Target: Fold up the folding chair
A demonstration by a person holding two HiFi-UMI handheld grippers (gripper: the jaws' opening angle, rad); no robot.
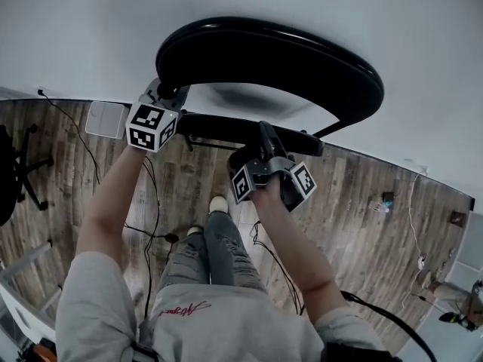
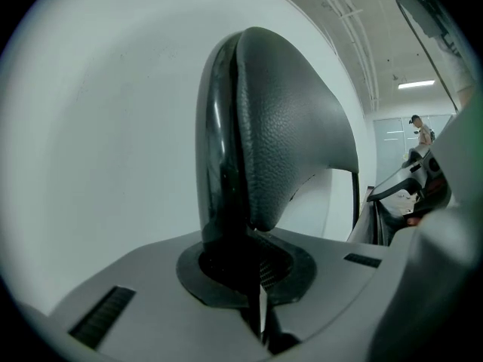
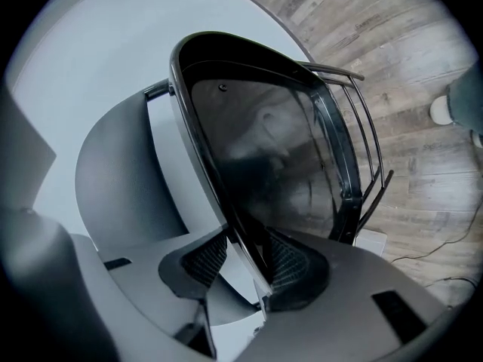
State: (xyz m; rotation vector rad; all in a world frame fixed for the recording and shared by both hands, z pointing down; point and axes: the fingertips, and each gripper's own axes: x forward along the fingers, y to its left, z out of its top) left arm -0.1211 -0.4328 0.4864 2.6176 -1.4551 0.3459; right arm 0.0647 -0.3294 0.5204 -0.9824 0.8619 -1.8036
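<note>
- The folding chair (image 1: 302,66) is right in front of the person, close to the white wall (image 1: 226,6), and the left hand-held gripper (image 1: 167,93) is clamped tight on its padded backrest (image 2: 287,149)
- The right hand-held gripper (image 3: 241,266) sits half open round the seat (image 3: 264,149) rim, with only one pad touching; I'd close it firmly before swinging the seat towards the back
- Only the right gripper view shows that gap and the wire legs (image 3: 358,127); the head view hides both

Wall (image 1: 75,29): closing off the whole upper frame. Folding chair (image 1: 302,62): standing before it, blocking upper centre. Cables (image 1: 154,202): trailing over the floor (image 1: 362,217) at centre. Office chair (image 1: 11,176): crowding the left edge. Right-centre floor: lying open.
</note>
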